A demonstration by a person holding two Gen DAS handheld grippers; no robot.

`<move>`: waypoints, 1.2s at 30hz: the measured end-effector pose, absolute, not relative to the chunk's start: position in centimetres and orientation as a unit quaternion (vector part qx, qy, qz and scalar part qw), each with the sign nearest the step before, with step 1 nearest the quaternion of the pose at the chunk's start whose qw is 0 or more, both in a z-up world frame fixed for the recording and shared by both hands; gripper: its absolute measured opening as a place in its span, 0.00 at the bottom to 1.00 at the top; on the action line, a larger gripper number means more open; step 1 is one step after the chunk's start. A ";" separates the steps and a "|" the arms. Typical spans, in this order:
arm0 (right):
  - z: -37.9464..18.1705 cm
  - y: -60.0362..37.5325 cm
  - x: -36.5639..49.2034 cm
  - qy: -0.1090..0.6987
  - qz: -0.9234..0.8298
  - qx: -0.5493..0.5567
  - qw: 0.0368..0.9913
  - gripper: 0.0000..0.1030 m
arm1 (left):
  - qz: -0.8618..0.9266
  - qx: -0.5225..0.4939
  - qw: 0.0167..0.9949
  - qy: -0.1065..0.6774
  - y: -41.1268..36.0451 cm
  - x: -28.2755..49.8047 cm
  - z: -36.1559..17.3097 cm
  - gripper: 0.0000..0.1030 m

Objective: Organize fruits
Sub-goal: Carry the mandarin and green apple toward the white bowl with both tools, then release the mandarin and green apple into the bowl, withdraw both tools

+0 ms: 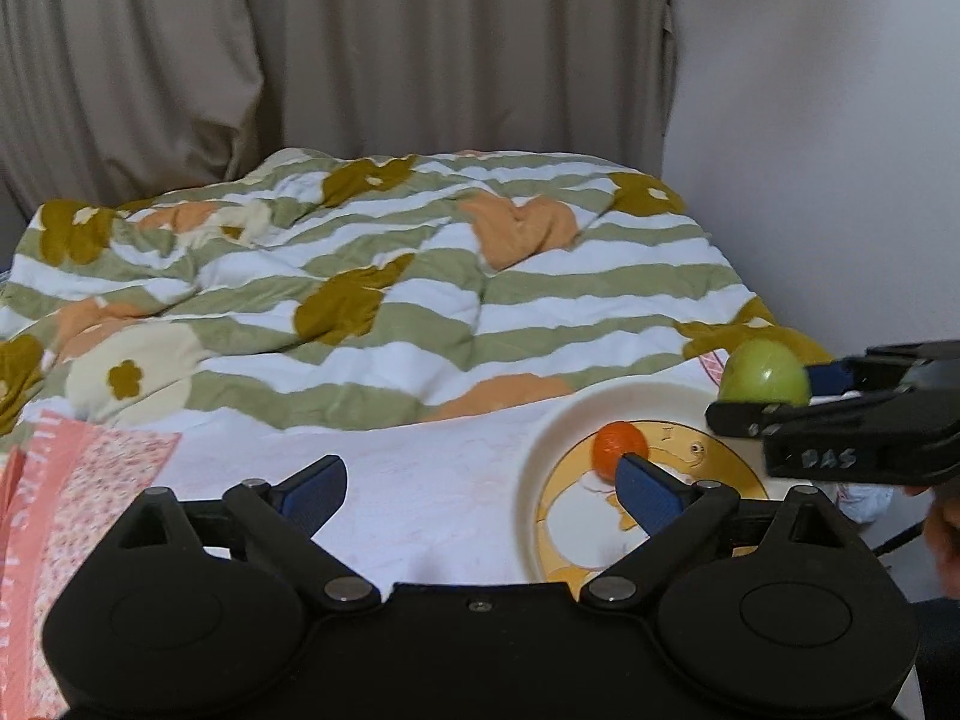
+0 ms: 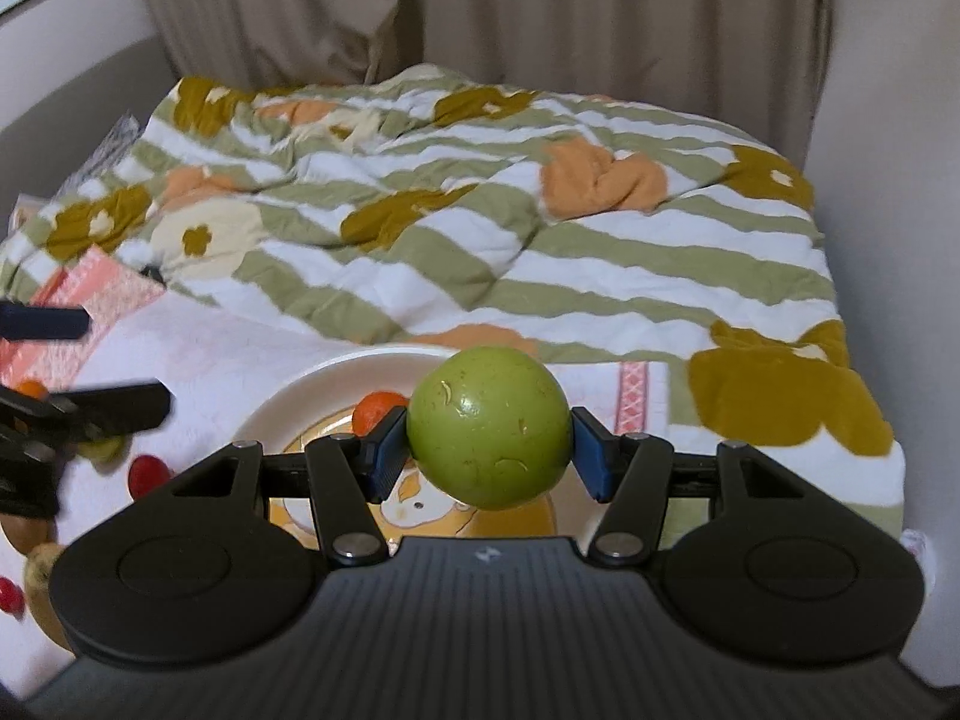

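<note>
Green apple [image 2: 489, 426] sat clamped between the right gripper's [image 2: 489, 456] blue pads, held above the plate [image 2: 288, 402]. A small orange [image 1: 620, 447] lay on that plate. Left gripper [image 1: 480, 489] hung spread wide, holding nothing, over the white cloth [image 1: 420, 480].

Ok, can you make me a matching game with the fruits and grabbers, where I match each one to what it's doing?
Things:
1. green apple
2. orange fruit
3. left gripper
4. plate

States:
A. open, holding nothing
B. lying on the bed sheet
C. squeezed between the right gripper's fingers
D. sitting on the plate

Pairs: 1-C, 2-D, 3-A, 4-B
</note>
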State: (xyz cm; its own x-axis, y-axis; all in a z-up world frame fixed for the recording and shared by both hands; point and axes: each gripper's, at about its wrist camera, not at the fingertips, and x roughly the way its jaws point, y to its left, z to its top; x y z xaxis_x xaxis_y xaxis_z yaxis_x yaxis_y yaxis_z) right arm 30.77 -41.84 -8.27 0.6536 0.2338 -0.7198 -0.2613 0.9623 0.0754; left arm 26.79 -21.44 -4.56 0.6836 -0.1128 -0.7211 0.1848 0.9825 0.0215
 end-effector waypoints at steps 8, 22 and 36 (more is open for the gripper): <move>-11.8 -39.6 31.4 0.399 0.151 -0.073 0.901 0.70 | -0.059 0.026 0.918 0.392 -19.9 26.2 -4.2 0.96; -10.6 -39.3 29.6 0.349 0.121 -0.107 0.923 1.00 | -0.038 0.011 0.919 0.392 -19.2 24.2 -3.3 0.96; -3.6 -42.3 23.9 0.335 0.101 -0.062 0.935 1.00 | -0.012 -0.006 0.936 0.351 -19.6 19.0 1.1 0.96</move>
